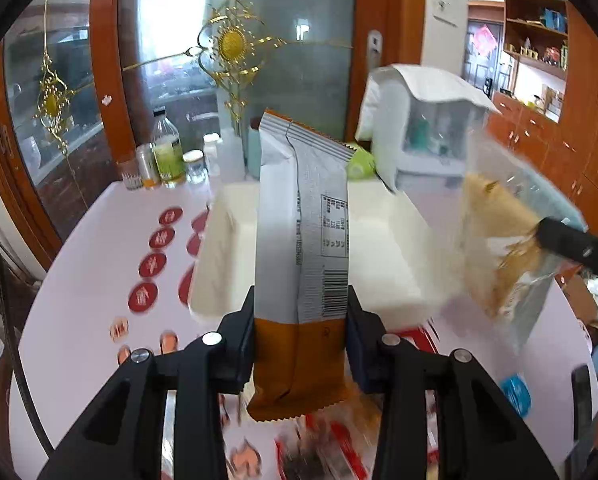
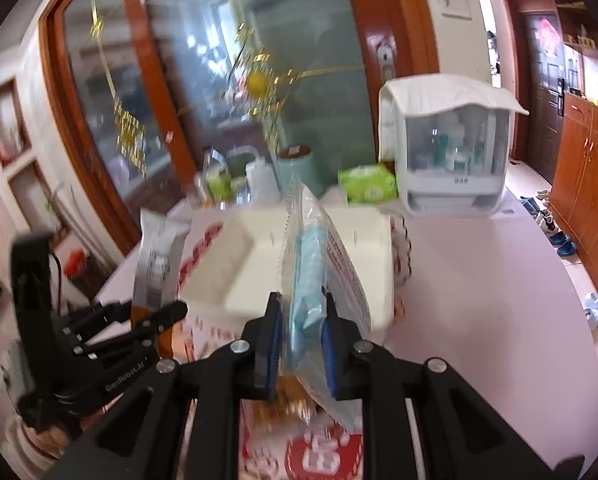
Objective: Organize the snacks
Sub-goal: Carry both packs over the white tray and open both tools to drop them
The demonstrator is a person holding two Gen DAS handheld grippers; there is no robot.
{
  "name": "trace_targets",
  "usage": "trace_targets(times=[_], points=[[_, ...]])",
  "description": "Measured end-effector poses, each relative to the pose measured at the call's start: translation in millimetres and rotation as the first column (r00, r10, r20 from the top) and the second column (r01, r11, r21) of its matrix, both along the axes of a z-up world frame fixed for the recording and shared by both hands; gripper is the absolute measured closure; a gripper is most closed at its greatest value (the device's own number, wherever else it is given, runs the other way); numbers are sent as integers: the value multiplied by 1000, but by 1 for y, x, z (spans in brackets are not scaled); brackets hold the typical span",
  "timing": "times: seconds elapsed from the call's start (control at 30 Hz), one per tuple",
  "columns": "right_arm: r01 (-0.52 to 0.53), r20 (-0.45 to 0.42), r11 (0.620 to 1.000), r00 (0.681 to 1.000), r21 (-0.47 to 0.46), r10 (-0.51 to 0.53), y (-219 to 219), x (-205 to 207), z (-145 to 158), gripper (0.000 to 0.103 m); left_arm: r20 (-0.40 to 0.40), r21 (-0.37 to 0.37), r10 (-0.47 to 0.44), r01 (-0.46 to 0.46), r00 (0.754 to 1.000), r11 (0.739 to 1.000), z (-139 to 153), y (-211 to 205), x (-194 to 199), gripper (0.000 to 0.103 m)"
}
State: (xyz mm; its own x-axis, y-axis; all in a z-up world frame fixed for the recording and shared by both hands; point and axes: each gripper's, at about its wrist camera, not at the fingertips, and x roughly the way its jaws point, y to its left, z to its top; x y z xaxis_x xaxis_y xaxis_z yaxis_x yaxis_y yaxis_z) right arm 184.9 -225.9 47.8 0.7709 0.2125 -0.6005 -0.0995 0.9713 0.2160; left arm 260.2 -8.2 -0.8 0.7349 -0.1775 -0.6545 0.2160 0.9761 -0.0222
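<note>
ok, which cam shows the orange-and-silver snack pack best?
Left wrist: the orange-and-silver snack pack stands centred and sharp in the left gripper. Right wrist shows it only at the left, small and blurred.

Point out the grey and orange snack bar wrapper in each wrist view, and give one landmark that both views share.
Left wrist: the grey and orange wrapper stands upright at centre, clamped in the left tool.
Right wrist: the same wrapper is at left of centre, above the left tool.
Shared landmark: the white tray behind it on the table.
</note>
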Motion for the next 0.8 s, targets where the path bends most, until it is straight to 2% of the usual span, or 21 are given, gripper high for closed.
trace_targets(times=[0.2, 0.4, 0.47, 0.5, 0.53, 0.63, 0.73, 0.8], points=[[31, 24, 992, 999, 122, -34, -24, 58, 20, 85, 89, 43, 36, -40, 995, 998, 14, -6, 47, 67], [50, -56, 985, 998, 168, -41, -31, 118, 0, 84, 92, 103, 61, -71, 994, 992, -1, -25, 81, 65], [61, -101, 987, 994, 146, -47, -30, 136, -15, 76, 35, 102, 56, -59, 998, 993, -13, -30, 92, 36], [67, -123, 990, 991, 128, -51, -28, 142, -22, 74, 10, 99, 57, -58, 998, 993, -17, -30, 95, 6], [72, -145, 991, 988, 113, -56, -26, 148, -30, 71, -4, 94, 62, -61, 998, 994, -22, -30, 99, 1], [58, -189, 992, 981, 108, -37, -24, 156, -45, 63, -16, 99, 63, -61, 998, 993, -32, -30, 103, 1], [48, -192, 995, 981, 89, -30, -23, 152, -51, 54, -24, 122, 56, -53, 998, 991, -38, -29, 100, 1], [42, -194, 997, 981, 70, -27, -23, 147, -52, 53, -20, 119, 50, -47, 999, 992, -40, -28, 96, 1]])
